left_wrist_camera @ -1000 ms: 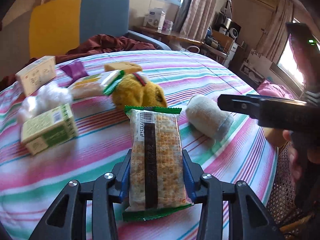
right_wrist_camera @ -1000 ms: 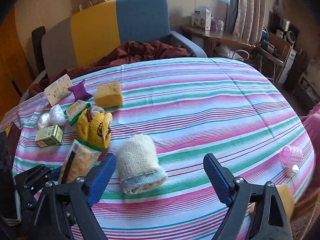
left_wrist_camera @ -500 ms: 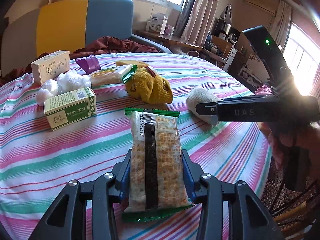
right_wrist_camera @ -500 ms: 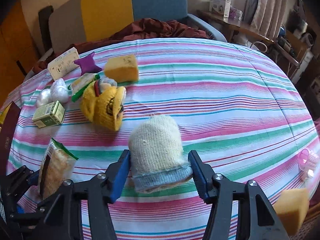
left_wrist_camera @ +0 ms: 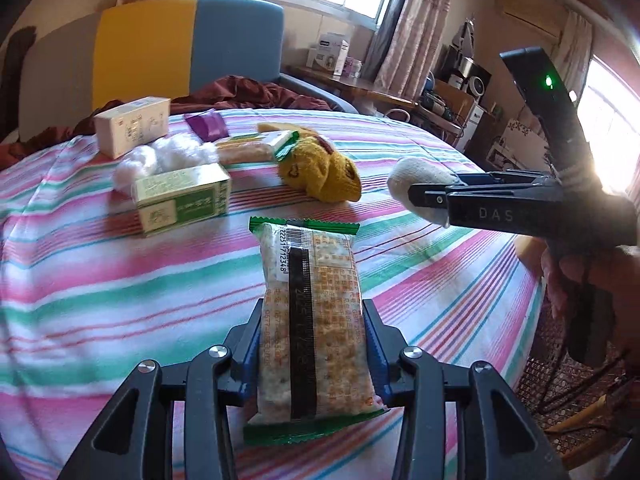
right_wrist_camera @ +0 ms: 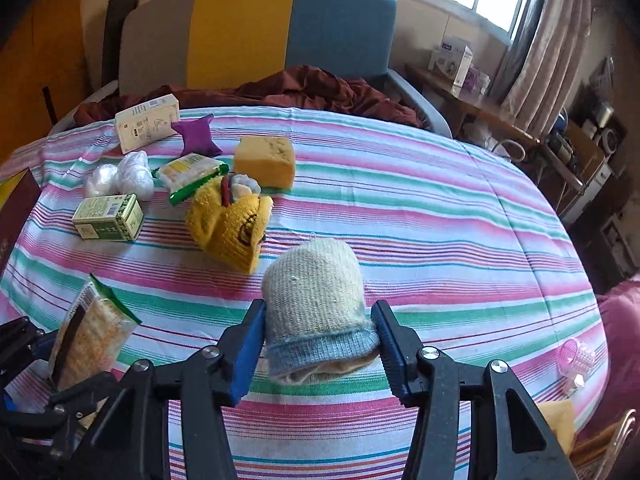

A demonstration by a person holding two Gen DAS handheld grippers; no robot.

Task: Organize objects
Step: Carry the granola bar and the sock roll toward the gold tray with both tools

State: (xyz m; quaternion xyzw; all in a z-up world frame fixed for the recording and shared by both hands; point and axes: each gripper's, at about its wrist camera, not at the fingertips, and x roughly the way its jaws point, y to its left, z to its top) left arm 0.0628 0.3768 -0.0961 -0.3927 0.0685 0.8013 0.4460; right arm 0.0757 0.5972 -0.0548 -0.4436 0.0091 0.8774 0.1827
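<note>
Currently left hand-held gripper [left_wrist_camera: 312,354] clamps the cracker pack [left_wrist_camera: 314,320], right hand-held gripper [right_wrist_camera: 320,334] pinches the soft sock roll [right_wrist_camera: 316,300]; the roll may squirm out, the crackers may crush.

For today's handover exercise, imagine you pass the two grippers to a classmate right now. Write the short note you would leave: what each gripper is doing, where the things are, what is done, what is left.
Left gripper: shut on the cracker packet, held above the striped cloth.
Right gripper: shut on the cream knitted hat, near the front of the table.
On the cloth, far left: green box, white box, purple pouch, plastic-wrapped balls, second snack packet, yellow sponge, yellow hat. A pink object sits at the right edge.
Done: both items gripped.
Left: place both, probably with that group.
</note>
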